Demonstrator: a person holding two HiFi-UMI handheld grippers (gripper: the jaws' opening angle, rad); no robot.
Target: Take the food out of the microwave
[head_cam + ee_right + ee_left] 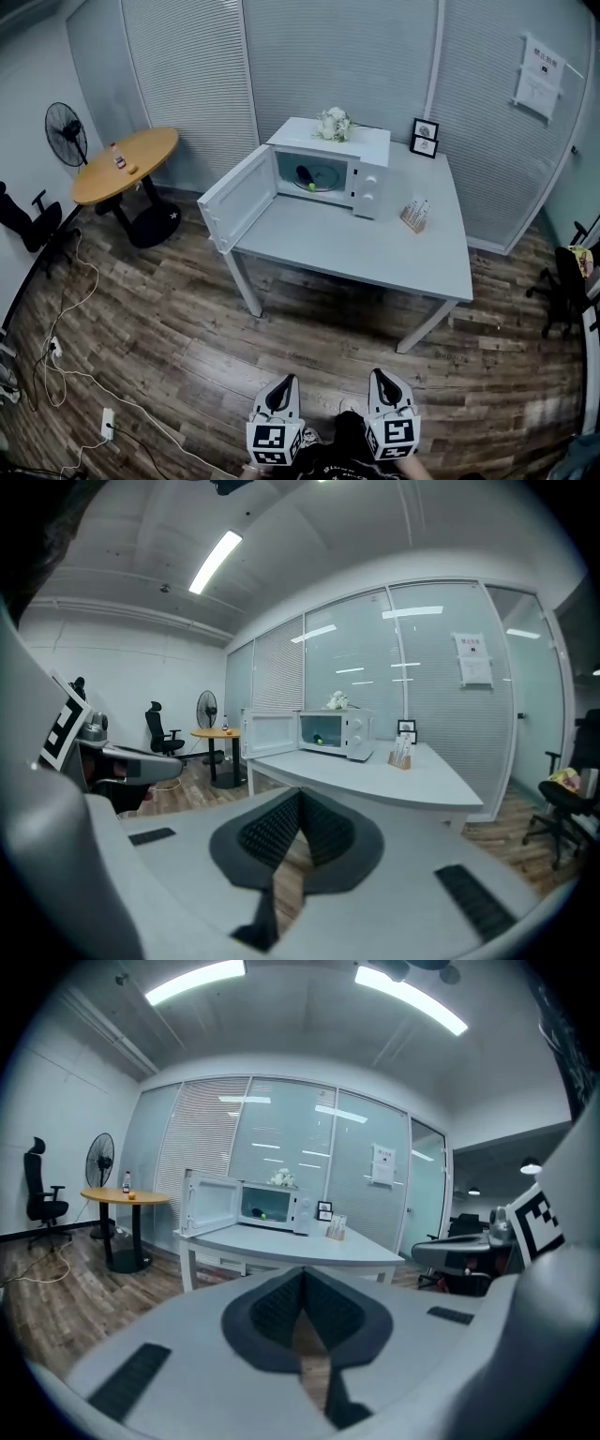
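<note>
nearest to me, my left gripper [285,380] and right gripper [381,373] are both pinched closed with nothing between the pads. i hold them side by side, low over the wooden floor [187,347] and well apart from the table [375,258]. i judge they are closed simply because there is nothing to grab yet; the reach hasn't begun. both point toward the table, which suits walking up to its near edge.

at the table's far left corner sits the microwave [371,178]. its door [239,199] is swung wide out past the left edge, so the cavity is open to me. inside lies the food [307,173], a dark piece with a small green bit beside it, on the turntable plate [326,185].

flowers [334,124] rest on the microwave's top, and a small card holder [413,215] stands just right of it. so i'd come in from the front, between door and holder, with my jaws opened first.
</note>
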